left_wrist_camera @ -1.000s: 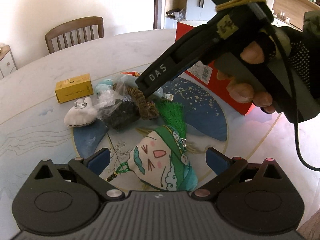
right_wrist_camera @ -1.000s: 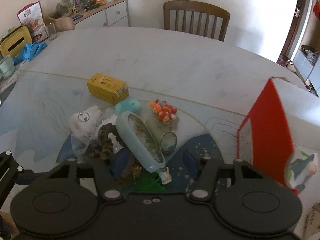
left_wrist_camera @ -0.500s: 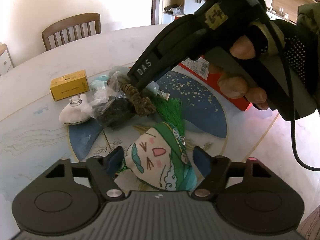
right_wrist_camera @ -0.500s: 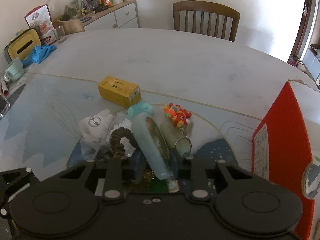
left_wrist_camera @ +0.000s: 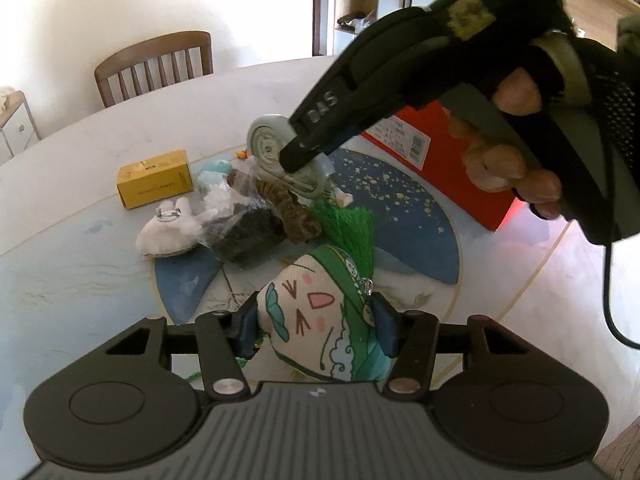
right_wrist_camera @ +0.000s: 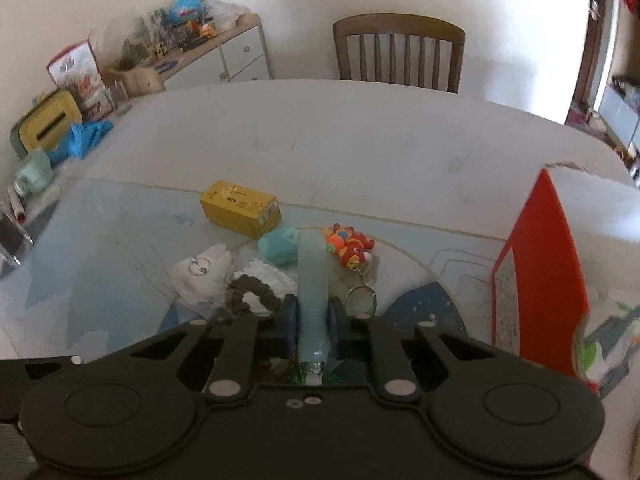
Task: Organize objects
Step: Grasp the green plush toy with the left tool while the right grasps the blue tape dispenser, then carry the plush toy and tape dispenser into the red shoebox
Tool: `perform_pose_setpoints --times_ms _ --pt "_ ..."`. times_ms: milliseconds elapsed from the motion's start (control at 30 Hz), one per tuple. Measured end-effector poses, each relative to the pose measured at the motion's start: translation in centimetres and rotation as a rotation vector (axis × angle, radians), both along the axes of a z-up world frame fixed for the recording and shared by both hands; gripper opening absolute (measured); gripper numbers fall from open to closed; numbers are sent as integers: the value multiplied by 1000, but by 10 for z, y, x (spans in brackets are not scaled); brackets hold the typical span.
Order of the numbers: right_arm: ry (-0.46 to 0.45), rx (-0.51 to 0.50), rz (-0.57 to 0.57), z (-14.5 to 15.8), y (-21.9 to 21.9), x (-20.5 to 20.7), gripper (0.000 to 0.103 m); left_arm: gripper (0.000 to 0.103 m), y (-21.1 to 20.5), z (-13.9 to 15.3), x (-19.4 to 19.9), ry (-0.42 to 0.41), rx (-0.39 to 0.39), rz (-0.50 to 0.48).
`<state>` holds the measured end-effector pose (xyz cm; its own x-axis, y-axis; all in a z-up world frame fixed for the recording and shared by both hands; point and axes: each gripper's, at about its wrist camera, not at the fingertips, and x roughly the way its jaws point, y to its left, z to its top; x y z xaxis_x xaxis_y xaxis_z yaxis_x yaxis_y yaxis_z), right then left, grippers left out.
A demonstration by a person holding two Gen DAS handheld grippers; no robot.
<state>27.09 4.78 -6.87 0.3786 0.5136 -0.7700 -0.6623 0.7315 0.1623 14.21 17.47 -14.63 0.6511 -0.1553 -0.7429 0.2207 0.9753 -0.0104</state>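
Soft cloth was what the left gripper (left_wrist_camera: pixel 316 322) had to deal with: its jaws had just been closing, and its two blue pads now pressed on both sides of a puffy cat-face pouch (left_wrist_camera: pixel 320 320). The pouch was cream and green, with a pink nose, drawn whiskers and a bushy green tassel (left_wrist_camera: pixel 352 232) at its far end. It sat at the near edge of the blue round patch on the table (left_wrist_camera: pixel 80 280). I think a squashy thing like this needs a firm squeeze around its middle, and a slow lift so the tassel does not drag the pile along.

The right gripper (right_wrist_camera: pixel 313 322) had also just been closing. Its pads were tight on a pale blue case (right_wrist_camera: pixel 312 280), long, smooth and a bit see-through. In the left wrist view the case stood tipped up above the pile. It looked slippery, so holding it near the middle seemed wise.

Just beside it lay a crinkly clear bag (left_wrist_camera: pixel 240 220) with dark stuff inside, a fuzzy brown hair tie (left_wrist_camera: pixel 294 216), a white plush rabbit (left_wrist_camera: pixel 168 232), a teal lump (right_wrist_camera: pixel 280 246), an orange fish keyring (right_wrist_camera: pixel 348 246) and a hard yellow box (left_wrist_camera: pixel 154 178). A red cardboard box (right_wrist_camera: pixel 536 280) stood to the right, maybe the place for them.
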Motion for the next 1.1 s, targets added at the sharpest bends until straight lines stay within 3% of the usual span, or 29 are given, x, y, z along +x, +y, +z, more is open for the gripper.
perform_pose_setpoints --times_ms 533,1100 --pt "-30 117 -66 62 -55 -41 14 55 -8 59 -11 -62 -29 55" --pt "-90 192 -190 105 -149 -49 14 55 -65 120 -1 -141 -30 10"
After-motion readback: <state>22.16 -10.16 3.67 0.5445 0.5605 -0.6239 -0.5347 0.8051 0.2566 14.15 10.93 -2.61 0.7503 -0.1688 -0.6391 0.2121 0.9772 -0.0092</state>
